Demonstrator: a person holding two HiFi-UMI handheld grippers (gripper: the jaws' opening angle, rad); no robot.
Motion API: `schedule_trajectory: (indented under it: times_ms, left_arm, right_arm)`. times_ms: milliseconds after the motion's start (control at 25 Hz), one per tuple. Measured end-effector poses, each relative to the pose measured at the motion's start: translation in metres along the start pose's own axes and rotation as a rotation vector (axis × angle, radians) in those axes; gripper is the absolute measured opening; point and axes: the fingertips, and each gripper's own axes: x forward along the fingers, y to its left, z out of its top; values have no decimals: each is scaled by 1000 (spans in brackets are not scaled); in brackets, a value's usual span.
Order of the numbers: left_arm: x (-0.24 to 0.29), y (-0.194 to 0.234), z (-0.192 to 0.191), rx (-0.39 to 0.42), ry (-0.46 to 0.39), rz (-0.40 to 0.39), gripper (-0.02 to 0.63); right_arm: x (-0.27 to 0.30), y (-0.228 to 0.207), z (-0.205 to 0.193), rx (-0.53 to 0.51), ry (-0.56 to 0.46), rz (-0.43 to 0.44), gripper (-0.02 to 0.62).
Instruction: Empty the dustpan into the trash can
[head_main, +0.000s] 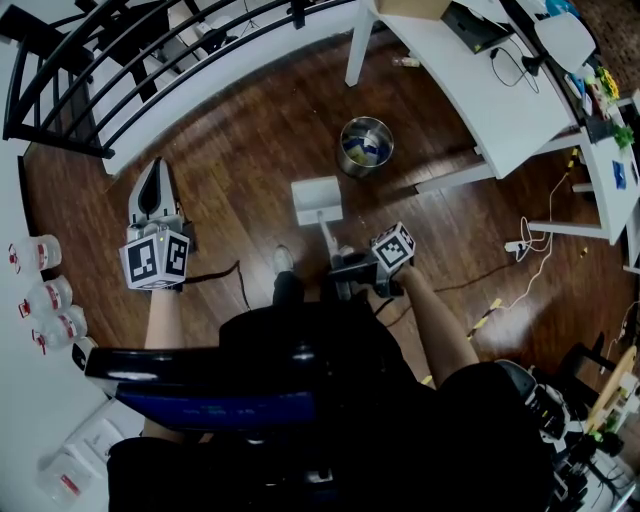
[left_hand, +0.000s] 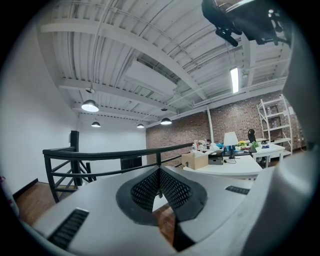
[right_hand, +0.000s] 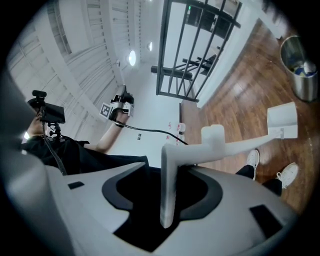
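Here the right gripper has its jaws apart, and the dustpan's long white handle stands upright in the gap between them; the pads on both sides look clear of it, so the claw is released around the handle and not clenched on it. From there the handle bends and runs out to the white pan, which sits in front of the person's white shoes over the wooden floor. The pan is near the trash can but short of it, with bare floor between the two. I cannot tell whether the pan rests on the floor or hangs just above it. The can is a round metal one, standing upright beside a white table leg, with something blue and yellow inside.

The left gripper is held out to the side, well apart from the dustpan, pointing toward the black railing. Its jaws are clenched together with nothing between them
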Motion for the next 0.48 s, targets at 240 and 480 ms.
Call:
schedule_trajectory:
  times_ms: [240,480]
  left_arm:
    - [-2,-6,0,-7,1,-7,2]
    - [3,-20,-2,-17,1,-19,3]
  right_arm:
    - [-22,-4,-5,8,-29,-39,187]
    - [-62,-4,-12,11,-68,-77,187]
